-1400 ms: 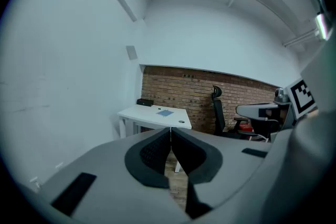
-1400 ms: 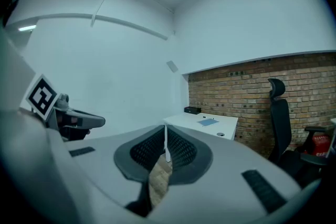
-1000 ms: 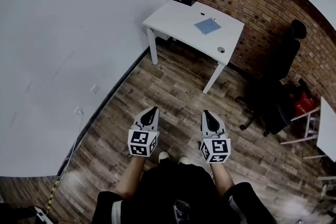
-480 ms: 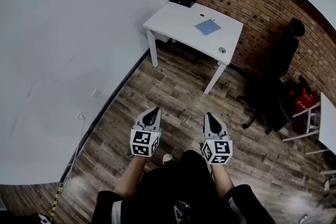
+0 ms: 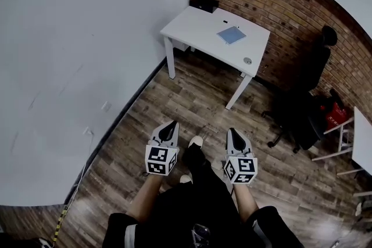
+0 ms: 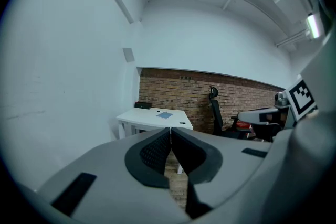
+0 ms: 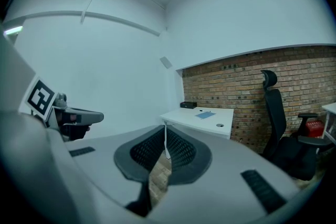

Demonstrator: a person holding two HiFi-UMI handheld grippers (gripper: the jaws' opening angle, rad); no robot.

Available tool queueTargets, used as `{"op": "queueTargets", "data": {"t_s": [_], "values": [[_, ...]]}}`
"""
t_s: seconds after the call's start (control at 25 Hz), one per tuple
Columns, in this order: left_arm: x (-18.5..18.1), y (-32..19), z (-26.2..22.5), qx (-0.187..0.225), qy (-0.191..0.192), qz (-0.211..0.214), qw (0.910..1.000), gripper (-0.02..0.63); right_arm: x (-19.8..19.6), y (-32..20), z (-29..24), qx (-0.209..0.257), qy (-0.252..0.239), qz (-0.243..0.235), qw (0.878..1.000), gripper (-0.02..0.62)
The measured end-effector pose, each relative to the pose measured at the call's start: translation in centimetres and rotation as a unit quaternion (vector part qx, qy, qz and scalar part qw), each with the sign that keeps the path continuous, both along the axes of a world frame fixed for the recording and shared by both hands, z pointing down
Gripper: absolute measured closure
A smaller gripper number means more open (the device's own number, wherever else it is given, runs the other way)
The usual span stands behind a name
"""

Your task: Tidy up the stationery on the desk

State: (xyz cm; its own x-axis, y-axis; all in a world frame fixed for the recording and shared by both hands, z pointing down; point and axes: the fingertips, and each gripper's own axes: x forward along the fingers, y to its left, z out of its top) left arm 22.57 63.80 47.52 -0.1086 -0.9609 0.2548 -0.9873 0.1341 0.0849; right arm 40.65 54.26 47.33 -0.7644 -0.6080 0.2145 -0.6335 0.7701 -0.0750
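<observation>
A flat blue pad [image 5: 231,35] lies near the middle of a white counter [image 5: 195,23] that stands in the corner of a room. A small round object [image 5: 247,60] sits close to the counter's front right edge, and a black box [image 5: 204,3] rests at its back corner, against the brick wall [image 5: 273,3]. A white wall [image 5: 75,55] runs along the counter's other side. A black office chair [image 5: 308,96] stands to the right of the counter, with something red [image 5: 334,116] just beyond it.

A person stands on the wooden floor [image 5: 192,101], well apart from the counter. Each hand carries a hand-held gripper. The left hand-held gripper [image 5: 168,128] has its jaws pressed together with nothing between them. The right hand-held gripper [image 5: 234,135] is likewise closed and empty. Both point toward the counter.
</observation>
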Motion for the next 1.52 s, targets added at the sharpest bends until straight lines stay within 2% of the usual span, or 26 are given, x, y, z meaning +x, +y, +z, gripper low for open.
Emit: {"op": "queueTargets", "data": {"t_s": [0.36,0.56,0.76,0.96,1.52], "values": [[-2.9,-2.6,0.5,-0.001,-0.011,-0.002,0.9999,0.588,-3.8,-3.5,0.3,-0.003,-0.020,0.002,1.000,0.571],[-6.4,-5.0,0.8,-0.006,-0.011,-0.002,0.9999,0.586,-7.8,-5.7,0.2,-0.016,-0.034,-0.003,0.999,0.571],[-8.2,-8.5,0.7,-0.007,-0.011,0.005,0.9999,0.586,-9.5,-8.9,-0.2,-0.010,-0.031,0.001,0.999,0.571],[-10.2,-12.1,0.9,-0.013,-0.008,0.009,0.9998,0.588,-11.1,-12.2,0.6,-0.023,-0.025,0.008,0.999,0.571],[-17.3,-25.5,0.9,-0.037,-0.003,0.031,0.9988,0.588,-18.9,-24.8,0.8,-0.038,-0.024,0.019,0.999,0.571]]}}
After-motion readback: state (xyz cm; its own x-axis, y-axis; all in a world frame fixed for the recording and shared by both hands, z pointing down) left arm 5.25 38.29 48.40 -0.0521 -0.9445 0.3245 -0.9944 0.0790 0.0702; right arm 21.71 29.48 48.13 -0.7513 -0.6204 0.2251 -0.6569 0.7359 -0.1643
